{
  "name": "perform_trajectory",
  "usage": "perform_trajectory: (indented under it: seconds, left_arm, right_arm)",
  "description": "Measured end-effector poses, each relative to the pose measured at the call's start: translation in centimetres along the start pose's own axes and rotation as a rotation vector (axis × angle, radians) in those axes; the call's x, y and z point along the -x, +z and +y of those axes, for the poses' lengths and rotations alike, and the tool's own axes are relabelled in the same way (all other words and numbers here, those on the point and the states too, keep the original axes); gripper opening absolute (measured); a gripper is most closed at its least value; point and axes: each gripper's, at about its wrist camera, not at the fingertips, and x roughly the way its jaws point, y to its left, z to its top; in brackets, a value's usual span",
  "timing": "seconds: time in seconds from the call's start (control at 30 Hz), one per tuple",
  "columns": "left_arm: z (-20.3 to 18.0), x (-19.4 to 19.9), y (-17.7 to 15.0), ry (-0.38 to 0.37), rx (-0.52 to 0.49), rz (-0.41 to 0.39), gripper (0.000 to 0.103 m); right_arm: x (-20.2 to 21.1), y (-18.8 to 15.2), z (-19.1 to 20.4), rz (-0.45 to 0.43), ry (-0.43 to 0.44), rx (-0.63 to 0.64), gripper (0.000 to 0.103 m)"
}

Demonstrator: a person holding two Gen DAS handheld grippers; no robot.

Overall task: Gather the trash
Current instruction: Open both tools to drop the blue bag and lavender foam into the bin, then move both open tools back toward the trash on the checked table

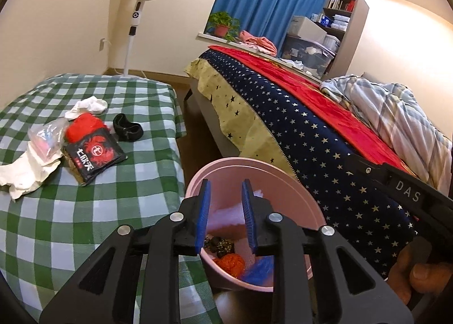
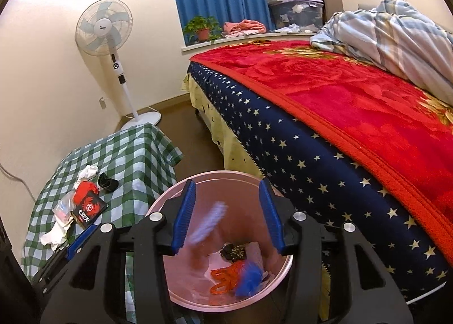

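Observation:
A pink bin (image 1: 283, 179) stands on the floor between the checked table (image 1: 85, 225) and the bed. It holds orange netting (image 1: 229, 263), a blue scrap (image 1: 260, 270) and a dark lump (image 1: 219, 244). My left gripper (image 1: 226, 185) hovers over the bin's near rim, open, with nothing between its pads. My right gripper (image 2: 228, 182) is open above the bin (image 2: 181, 295). Below its jaws a blurred white piece (image 2: 209, 222) hangs loose in the air. On the table lie a black packet (image 1: 94, 155), a red wad (image 1: 85, 127), a clear bag (image 1: 48, 137), crumpled white paper (image 1: 25, 174), a white tissue (image 1: 87, 106) and a black object (image 1: 127, 127).
A bed (image 2: 283, 137) with a starred navy sheet and a red blanket (image 2: 354, 97) runs along the right, close against the bin. A white standing fan (image 2: 104, 26) stands in the far corner. A strip of brown floor (image 1: 195, 125) separates the table from the bed. A hand (image 1: 416, 275) holds the right gripper's body.

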Motion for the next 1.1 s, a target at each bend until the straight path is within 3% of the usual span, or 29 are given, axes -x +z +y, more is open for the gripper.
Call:
perform_trajectory:
  seconds: [0.17,0.4,0.5,0.6,0.73,0.97,1.1]
  left_arm:
    - [0.6,0.7,-0.1,0.010,0.003,-0.010,0.023]
    - [2.1,1.8,0.1,0.041,0.021,-0.029,0.023]
    - [3.1,2.3,0.2,0.063,0.032,-0.039,0.023]
    - [4.1,2.8,0.2,0.086,0.048,-0.050,0.032]
    - [5.7,3.5,0.1,0.123,0.056,-0.062,0.037]
    - [10.0,5.2,0.1,0.229,0.113,-0.100,0.037]
    - [12.1,5.8,0.2,0.288,0.147,-0.124,0.037]
  right_arm:
    - [0.2,0.0,0.4,-0.007,0.015,0.020,0.048]
    - [0.9,-0.2,2.6,-0.047,0.034,0.105,0.081]
    - [1.2,-0.2,3.5,-0.065,0.040,0.143,0.085]
    - [1.3,-0.4,4.3,-0.073,0.054,0.172,0.091]
    - [0.9,-0.4,5.2,-0.070,0.079,0.191,0.091]
    - [-0.5,-0.8,7.0,-0.045,0.150,0.175,0.091]
    - [-1.1,-1.2,8.4,-0.050,0.202,0.166,0.084]
